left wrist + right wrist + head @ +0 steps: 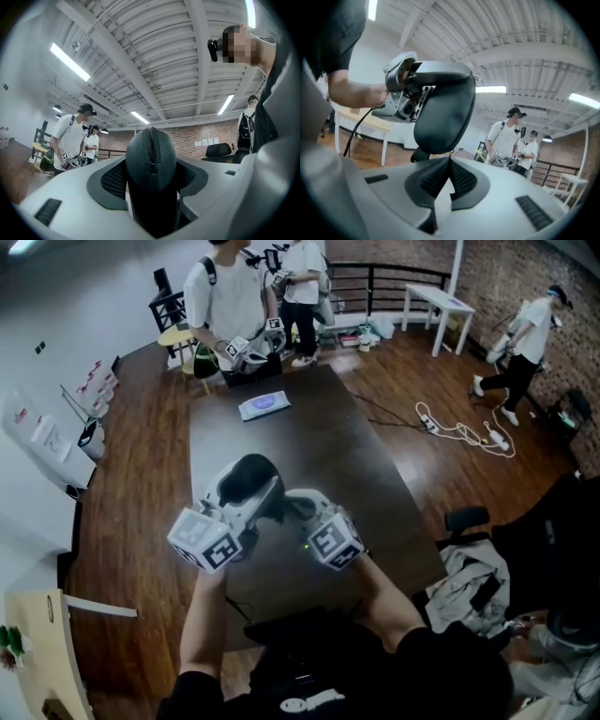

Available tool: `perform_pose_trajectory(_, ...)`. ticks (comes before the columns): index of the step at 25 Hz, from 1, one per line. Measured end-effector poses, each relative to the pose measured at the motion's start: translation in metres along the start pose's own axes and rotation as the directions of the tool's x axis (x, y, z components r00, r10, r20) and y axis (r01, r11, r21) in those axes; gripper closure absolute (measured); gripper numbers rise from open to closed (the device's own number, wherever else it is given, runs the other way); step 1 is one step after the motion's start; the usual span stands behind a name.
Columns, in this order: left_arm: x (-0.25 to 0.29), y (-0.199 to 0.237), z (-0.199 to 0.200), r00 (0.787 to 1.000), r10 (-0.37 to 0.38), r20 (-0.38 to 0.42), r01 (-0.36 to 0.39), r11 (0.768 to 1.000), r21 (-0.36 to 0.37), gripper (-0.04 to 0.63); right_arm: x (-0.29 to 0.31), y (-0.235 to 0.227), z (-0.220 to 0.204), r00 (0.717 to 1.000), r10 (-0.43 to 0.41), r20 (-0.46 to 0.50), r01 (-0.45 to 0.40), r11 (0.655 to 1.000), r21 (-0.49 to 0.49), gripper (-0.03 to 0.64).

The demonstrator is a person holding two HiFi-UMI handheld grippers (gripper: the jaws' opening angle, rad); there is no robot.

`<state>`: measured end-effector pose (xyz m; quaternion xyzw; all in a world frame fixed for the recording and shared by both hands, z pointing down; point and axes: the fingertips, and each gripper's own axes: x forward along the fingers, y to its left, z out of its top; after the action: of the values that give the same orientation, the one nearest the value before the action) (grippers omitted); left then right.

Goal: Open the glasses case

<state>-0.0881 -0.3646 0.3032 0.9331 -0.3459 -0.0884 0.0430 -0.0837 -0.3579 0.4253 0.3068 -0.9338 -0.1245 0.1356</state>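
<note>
The dark desk (375,502) takes most of the head view. Only a pale packet (264,405) lies on it, near the far edge, where two other persons stand.

The glasses case (246,479) is not on the desk. It is held in the air above the near edge, close to the person's chest. It is a black, rounded case that looks like a stiff moulded shell with a matt skin (so probably light, not slippery and not fragile). A firm clamp across its body should therefore not crush it.

The left gripper (246,507) is clenched on the lower part of the case, one jaw on each flat side. The zipper (151,145) runs up the middle, facing this gripper's camera.

The right gripper (450,161) has its jaws pressed together under the case. At their tip they seem to pinch a thin tab, most likely the zipper pull (451,153).

The pull is the right place to take hold. The zipper appears closed, so the case is not yet open. The pull should be drawn along the seam while the body is kept steady.
</note>
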Motion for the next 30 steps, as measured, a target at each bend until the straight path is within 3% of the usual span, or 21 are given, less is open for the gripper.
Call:
perform_pose_trajectory(6, 0.001, -0.001, 0.011, 0.999, 0.038, 0.038, -0.039, 0.999, 0.004, 0.33, 0.002, 0.005, -0.003, 1.0, -0.031, -0.006, 0.031, 0.999, 0.012, 0.611)
perform_pose_trajectory(13, -0.001, -0.004, 0.027, 0.994, 0.064, 0.091, -0.064, 0.998, 0.0, 0.33, 0.001, 0.012, 0.007, 0.997, 0.004, 0.083, -0.024, 0.97, 0.243, 0.611)
perform_pose_trajectory(19, -0.002, 0.001, 0.027, 0.994, 0.036, 0.101, -0.034, 0.999, -0.016, 0.33, -0.004, 0.008, 0.003, 0.986, 0.059, 0.153, -0.107, 0.938, 0.329, 0.606)
perform_pose_trajectory(21, -0.008, 0.005, 0.026, 0.994, 0.037, 0.1, -0.036, 0.999, -0.017, 0.33, -0.014, 0.0, -0.004, 0.98, 0.085, 0.179, -0.147, 0.918, 0.369, 0.572)
perform_pose_trajectory(22, -0.012, 0.009, 0.025, 0.994, 0.043, 0.101, -0.041, 0.999, -0.021, 0.33, -0.021, -0.005, -0.004, 0.974, 0.094, 0.207, -0.173, 0.898, 0.405, 0.563)
perform_pose_trajectory(24, -0.017, 0.013, 0.028, 0.992, 0.05, 0.119, -0.046, 0.998, -0.04, 0.33, -0.035, -0.016, 0.002, 0.941, 0.101, 0.324, -0.266, 0.813, 0.517, 0.433)
perform_pose_trajectory(27, -0.018, 0.011, 0.034, 0.986, 0.033, 0.161, -0.02, 0.996, -0.082, 0.33, -0.049, -0.031, 0.023, 0.837, 0.063, 0.544, -0.466, 0.602, 0.648, 0.294)
perform_pose_trajectory(30, -0.014, 0.005, 0.041, 0.981, 0.002, 0.196, 0.021, 0.993, -0.114, 0.33, -0.044, -0.037, 0.037, 0.76, 0.011, 0.65, -0.587, 0.443, 0.678, 0.239)
